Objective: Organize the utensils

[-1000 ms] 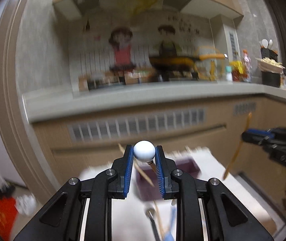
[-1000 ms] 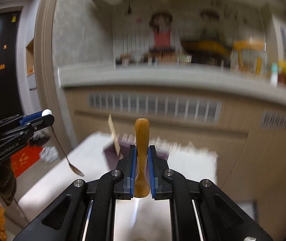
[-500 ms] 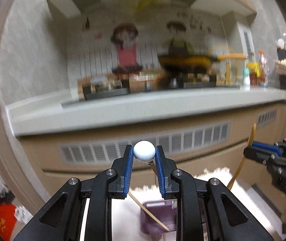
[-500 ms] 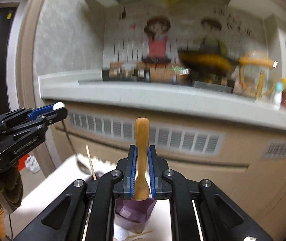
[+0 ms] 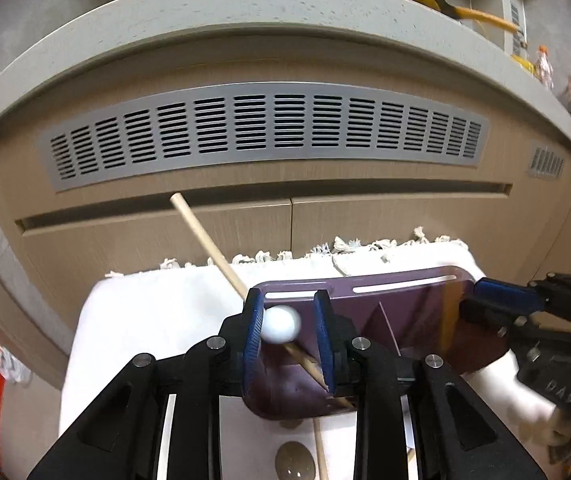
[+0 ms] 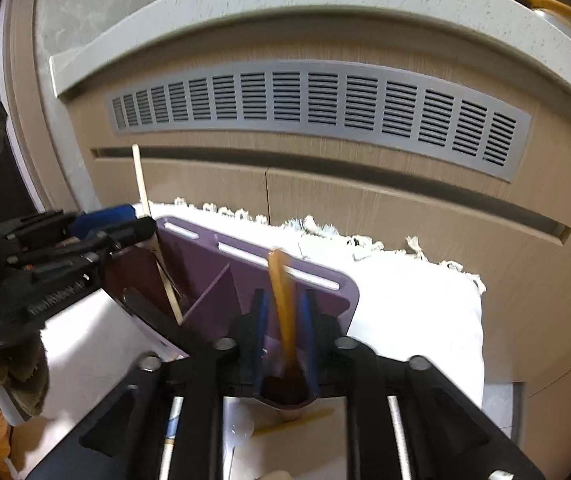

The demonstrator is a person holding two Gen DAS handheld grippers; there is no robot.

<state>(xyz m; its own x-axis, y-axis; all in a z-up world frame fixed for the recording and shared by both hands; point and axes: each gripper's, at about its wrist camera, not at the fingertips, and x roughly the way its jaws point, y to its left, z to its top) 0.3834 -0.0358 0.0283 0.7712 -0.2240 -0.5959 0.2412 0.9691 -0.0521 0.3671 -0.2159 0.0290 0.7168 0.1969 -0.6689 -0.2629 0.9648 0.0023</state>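
Both tongs have dropped over the purple holder (image 5: pixel 405 300) — jaws opening, white-knobbed spoon (image 5: pixel 281 324) and wooden spoon (image 6: pixel 281 300) loose between.

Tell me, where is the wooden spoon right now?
In the right wrist view, the wooden spoon stands between the right gripper's opening jaws, dropping into the purple holder's right compartment.

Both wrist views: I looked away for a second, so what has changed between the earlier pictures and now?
Both tongs came down from counter height to the purple divided utensil holder. The left tongs are opening around the white ball-ended spoon, the right tongs around the amber wooden spoon, which now sits down in the holder's right compartment. Unchanged: the wooden chopstick leans in the holder on the white fringed cloth.
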